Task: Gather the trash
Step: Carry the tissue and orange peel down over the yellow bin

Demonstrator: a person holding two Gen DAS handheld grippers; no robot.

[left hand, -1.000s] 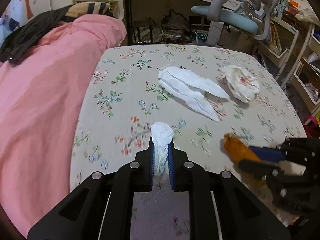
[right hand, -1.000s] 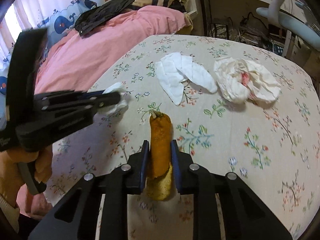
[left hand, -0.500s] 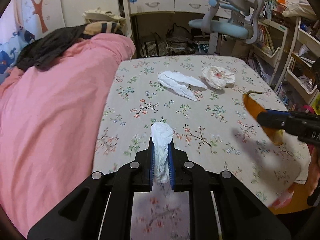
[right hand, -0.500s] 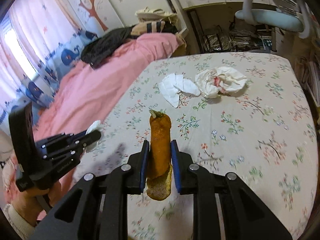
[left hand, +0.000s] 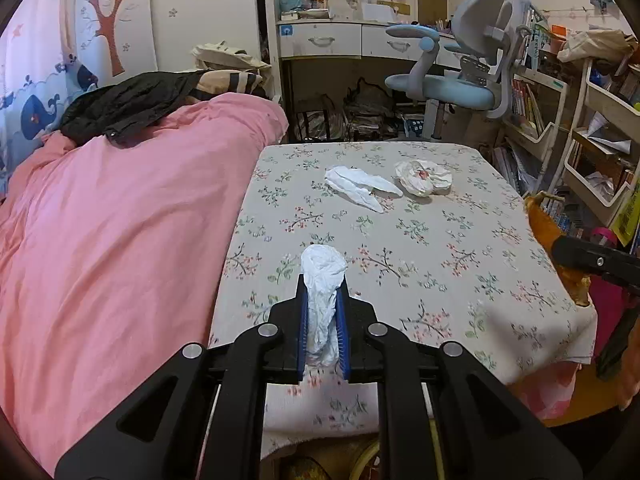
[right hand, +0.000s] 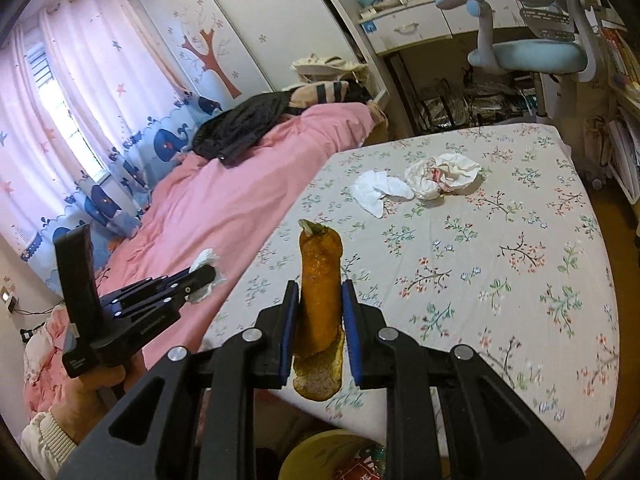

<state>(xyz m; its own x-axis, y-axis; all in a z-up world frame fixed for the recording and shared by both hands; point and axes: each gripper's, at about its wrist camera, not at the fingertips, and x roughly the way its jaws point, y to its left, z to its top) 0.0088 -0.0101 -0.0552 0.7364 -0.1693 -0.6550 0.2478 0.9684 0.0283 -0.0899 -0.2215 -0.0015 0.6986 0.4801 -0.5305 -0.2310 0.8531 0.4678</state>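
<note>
Bin rim [right hand: 320, 446] sits directly below the right gripper [right hand: 319, 308] — clamped lengthwise on the orange peel [right hand: 320, 276] — nearer than the left gripper [left hand: 323, 312], which pinches a crumpled tissue [left hand: 322, 280].

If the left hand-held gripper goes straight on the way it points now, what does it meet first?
Probably the bare floral bed sheet, short of the flat white tissue. The left hand-held gripper points downward over it; depth is uncertain.

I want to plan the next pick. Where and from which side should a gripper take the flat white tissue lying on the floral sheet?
Probably the flat white tissue is best pinched at its bunched far-left end, from above: two thin lobes splay toward the camera, and the crumpled white wrapper lies close on the right.
</note>
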